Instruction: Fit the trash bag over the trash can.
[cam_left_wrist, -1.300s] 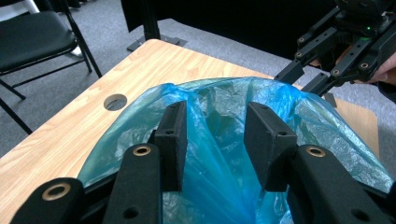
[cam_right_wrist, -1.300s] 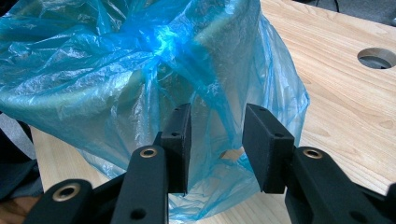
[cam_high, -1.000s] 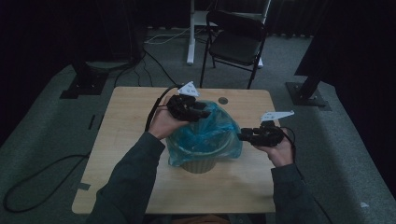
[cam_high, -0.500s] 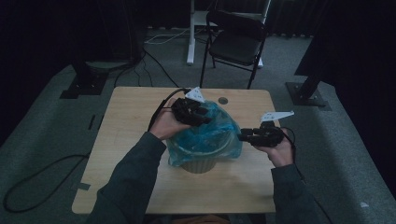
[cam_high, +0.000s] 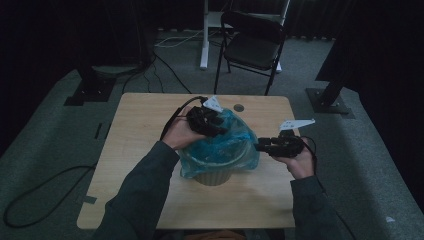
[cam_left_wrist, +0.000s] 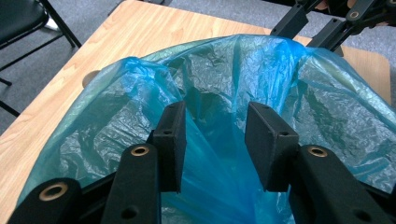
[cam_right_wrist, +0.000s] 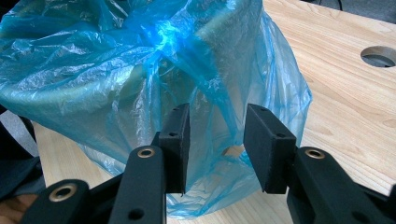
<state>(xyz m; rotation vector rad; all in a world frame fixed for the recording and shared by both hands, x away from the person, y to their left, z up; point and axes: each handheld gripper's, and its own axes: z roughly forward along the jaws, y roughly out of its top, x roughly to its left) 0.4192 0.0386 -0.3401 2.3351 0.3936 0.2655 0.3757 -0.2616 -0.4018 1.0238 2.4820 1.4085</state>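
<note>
A blue plastic bag (cam_high: 220, 145) is seen draped over a pale round bin (cam_high: 212, 175) near the middle of the wooden table (cam_high: 135, 150). The bag's loose film is spread over the bin's rim and hangs down its sides.

The left gripper (cam_high: 210, 122) is held above the far left edge of the bag. In the left gripper view its jaws are spread, with a fold of blue film (cam_left_wrist: 215, 154) between them; no pinch is seen.

The right gripper (cam_high: 267, 146) is held level at the bag's right side. In the right gripper view its jaws are spread too, with hanging film (cam_right_wrist: 215, 140) in the gap, unpressed.

A round hole (cam_right_wrist: 379, 56) is noted in the tabletop beyond the bag. A black chair (cam_high: 252, 47) stands behind the table.
</note>
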